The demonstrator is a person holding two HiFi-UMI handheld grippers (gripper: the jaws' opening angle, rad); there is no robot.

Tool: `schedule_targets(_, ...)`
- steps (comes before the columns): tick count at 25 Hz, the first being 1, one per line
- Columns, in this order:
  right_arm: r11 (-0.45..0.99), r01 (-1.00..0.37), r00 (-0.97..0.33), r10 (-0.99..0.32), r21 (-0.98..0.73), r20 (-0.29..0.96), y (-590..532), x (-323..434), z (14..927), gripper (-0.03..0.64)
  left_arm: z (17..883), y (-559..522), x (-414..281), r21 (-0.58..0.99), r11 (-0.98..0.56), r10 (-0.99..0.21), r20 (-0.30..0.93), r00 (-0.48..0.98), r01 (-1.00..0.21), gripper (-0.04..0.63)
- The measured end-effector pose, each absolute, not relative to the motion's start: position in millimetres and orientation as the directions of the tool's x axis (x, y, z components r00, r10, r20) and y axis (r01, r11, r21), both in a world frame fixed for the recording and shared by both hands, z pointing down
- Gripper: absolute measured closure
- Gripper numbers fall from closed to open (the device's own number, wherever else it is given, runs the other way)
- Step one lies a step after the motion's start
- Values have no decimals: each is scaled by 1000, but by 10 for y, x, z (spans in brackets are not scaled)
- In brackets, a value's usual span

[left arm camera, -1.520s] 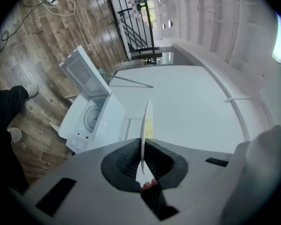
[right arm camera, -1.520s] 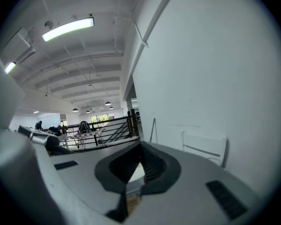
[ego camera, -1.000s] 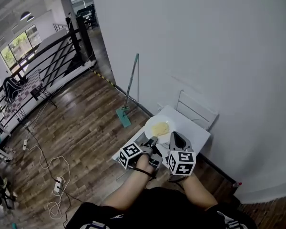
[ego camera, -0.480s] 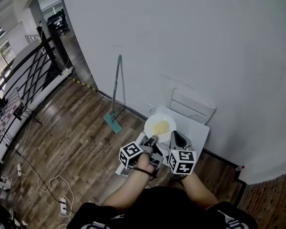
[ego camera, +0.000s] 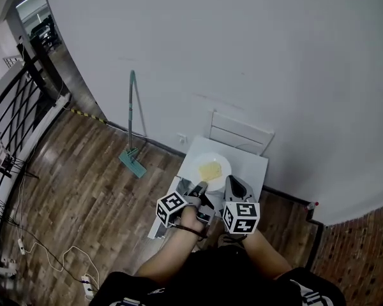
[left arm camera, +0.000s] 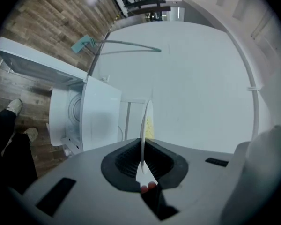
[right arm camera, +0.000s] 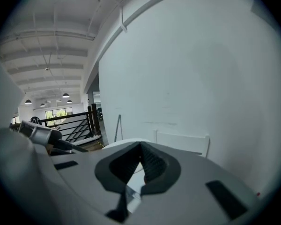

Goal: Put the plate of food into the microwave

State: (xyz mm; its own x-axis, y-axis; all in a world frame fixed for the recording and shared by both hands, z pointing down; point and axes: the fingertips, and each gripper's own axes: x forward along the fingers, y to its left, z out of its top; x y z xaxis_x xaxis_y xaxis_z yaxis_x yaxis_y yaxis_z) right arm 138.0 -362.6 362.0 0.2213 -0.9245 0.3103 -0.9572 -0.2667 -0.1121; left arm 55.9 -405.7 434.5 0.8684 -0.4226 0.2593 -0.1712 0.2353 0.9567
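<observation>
A white plate with a flat yellow piece of food hangs over a white microwave that stands on the wood floor by the wall. My left gripper is shut on the plate's near rim. In the left gripper view the plate shows edge-on between the left gripper's pads, and the microwave has its door swung open. My right gripper sits just right of the plate, shut, with nothing seen between its pads. In its own view the right gripper points toward the wall past the plate's rim.
A white frame leans on the wall behind the microwave. A teal mop stands against the wall to the left. A black railing runs along the far left, and cables lie on the floor.
The head view has swung, so the mop, railing and microwave have slid left in the picture. Both grippers and the held plate keep the same pose over the microwave.
</observation>
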Motion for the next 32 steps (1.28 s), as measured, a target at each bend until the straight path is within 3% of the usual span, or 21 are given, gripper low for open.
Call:
schedule_targets(19, -18, -981, -50, -940, -195, 338, -3556, 1608, 4316, 604, 4870, -3468, 516, 945, 258, -602, 321, 731, -203, 584)
schedule_targets(25, -13, -983, -50, -941, -183, 336, -3442, 1357, 4675, 604, 5234, -3293, 178, 949, 251, -599, 308, 740, -192, 584)
schedule_targets(32, -110, -981, 58, -953, -162, 298, -2997, 935, 5243, 604, 5900, -2925, -285, 954, 233, -543, 288, 789, -188, 584)
